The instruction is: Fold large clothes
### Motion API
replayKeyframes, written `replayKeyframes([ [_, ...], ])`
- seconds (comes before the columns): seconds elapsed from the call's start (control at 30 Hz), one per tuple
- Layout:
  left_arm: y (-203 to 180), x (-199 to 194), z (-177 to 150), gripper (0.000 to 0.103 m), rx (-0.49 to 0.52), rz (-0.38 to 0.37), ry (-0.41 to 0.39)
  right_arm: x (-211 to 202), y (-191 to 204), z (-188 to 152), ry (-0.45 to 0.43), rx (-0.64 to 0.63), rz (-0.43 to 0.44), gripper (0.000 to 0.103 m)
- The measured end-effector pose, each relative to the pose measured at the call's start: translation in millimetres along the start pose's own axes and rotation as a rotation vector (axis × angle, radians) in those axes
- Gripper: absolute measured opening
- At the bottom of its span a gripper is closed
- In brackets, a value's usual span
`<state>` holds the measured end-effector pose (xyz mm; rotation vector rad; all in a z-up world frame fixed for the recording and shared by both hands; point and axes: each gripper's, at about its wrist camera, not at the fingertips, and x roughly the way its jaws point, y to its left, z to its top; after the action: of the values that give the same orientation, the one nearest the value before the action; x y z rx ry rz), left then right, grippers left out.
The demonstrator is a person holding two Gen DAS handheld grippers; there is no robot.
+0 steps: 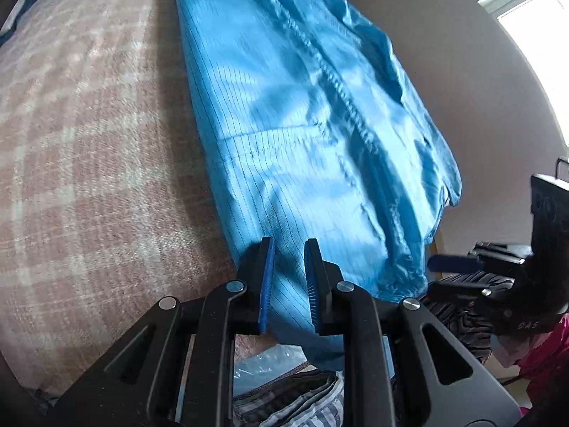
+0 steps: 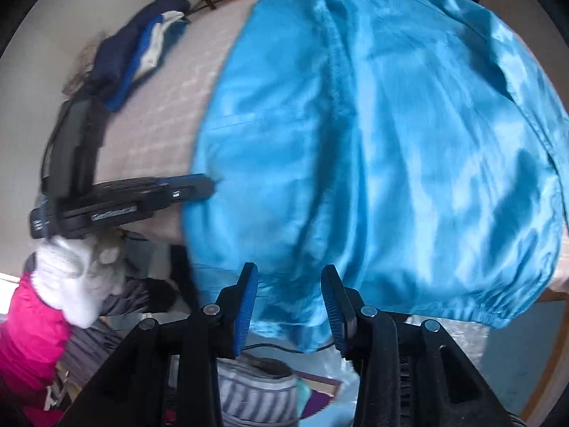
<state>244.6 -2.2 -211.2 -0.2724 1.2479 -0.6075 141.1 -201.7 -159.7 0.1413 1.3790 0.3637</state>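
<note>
The blue pinstriped jacket (image 2: 373, 135) lay spread front-up on the plaid-covered bed (image 1: 81, 149), hem hanging just over the near edge. It looked thin, light and slippery, best pinched at the elasticated hem corners. The left hand-held gripper (image 1: 288, 249) and right hand-held gripper (image 2: 290, 277) stood parted at the hem, clamping nothing.

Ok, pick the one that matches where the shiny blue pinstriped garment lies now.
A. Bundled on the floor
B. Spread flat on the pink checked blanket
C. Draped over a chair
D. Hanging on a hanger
B: the shiny blue pinstriped garment lies spread flat across the pink checked blanket, its near hem just ahead of both open hand-held grippers.
</note>
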Motion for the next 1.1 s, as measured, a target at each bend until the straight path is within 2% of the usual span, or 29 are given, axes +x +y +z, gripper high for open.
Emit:
replayKeyframes([
  [0.1, -5, -25, -14, 0.018, 0.027, -0.039, -0.045, -1, -13, -13, 0.019, 0.104, 0.047, 0.044],
  [0.13, -5, -31, -23, 0.018, 0.031, -0.063, -0.050, -1, -18, -17, 0.025, 0.141, 0.061, 0.048],
  [0.2, -5, -32, -36, 0.018, 0.030, -0.092, -0.030, 3, -35, -24, 0.047, 0.239, 0.112, 0.051],
  [0.3, -9, -22, -55, 0.018, 0.042, -0.117, 0.026, 9, -42, -25, 0.048, 0.259, 0.097, 0.051],
  [0.43, -10, -10, -65, 0.018, 0.034, -0.118, 0.061, 27, -52, -15, 0.080, 0.336, 0.149, 0.056],
  [0.47, -10, -7, -66, 0.018, 0.028, -0.122, 0.068, 32, -53, -13, 0.095, 0.351, 0.174, 0.055],
  [0.5, -11, -5, -66, 0.018, 0.026, -0.123, 0.073, 36, -53, -12, 0.109, 0.355, 0.190, 0.050],
  [0.53, -12, -3, -66, 0.018, 0.028, -0.124, 0.081, 39, -53, -11, 0.118, 0.354, 0.189, 0.036],
  [0.57, -13, -1, -66, 0.018, 0.031, -0.126, 0.085, 41, -51, -8, 0.128, 0.342, 0.186, 0.029],
  [0.6, -14, -1, -66, 0.018, 0.033, -0.131, 0.084, 39, -46, -7, 0.132, 0.321, 0.188, 0.016],
  [0.63, -16, 0, -65, 0.018, 0.034, -0.138, 0.083, 35, -40, -4, 0.127, 0.292, 0.188, 0.012],
  [0.93, -37, -4, -72, 0.018, 0.076, -0.178, 0.070, -43, 33, 26, -0.055, -0.124, 0.054, 0.008],
  [1.0, -40, -14, -73, 0.018, 0.072, -0.195, 0.039, -49, 44, 27, -0.065, -0.173, 0.037, 0.008],
  [1.1, -51, -34, -74, 0.018, 0.127, -0.194, -0.034, -49, 50, 32, -0.066, -0.188, 0.033, 0.008],
])
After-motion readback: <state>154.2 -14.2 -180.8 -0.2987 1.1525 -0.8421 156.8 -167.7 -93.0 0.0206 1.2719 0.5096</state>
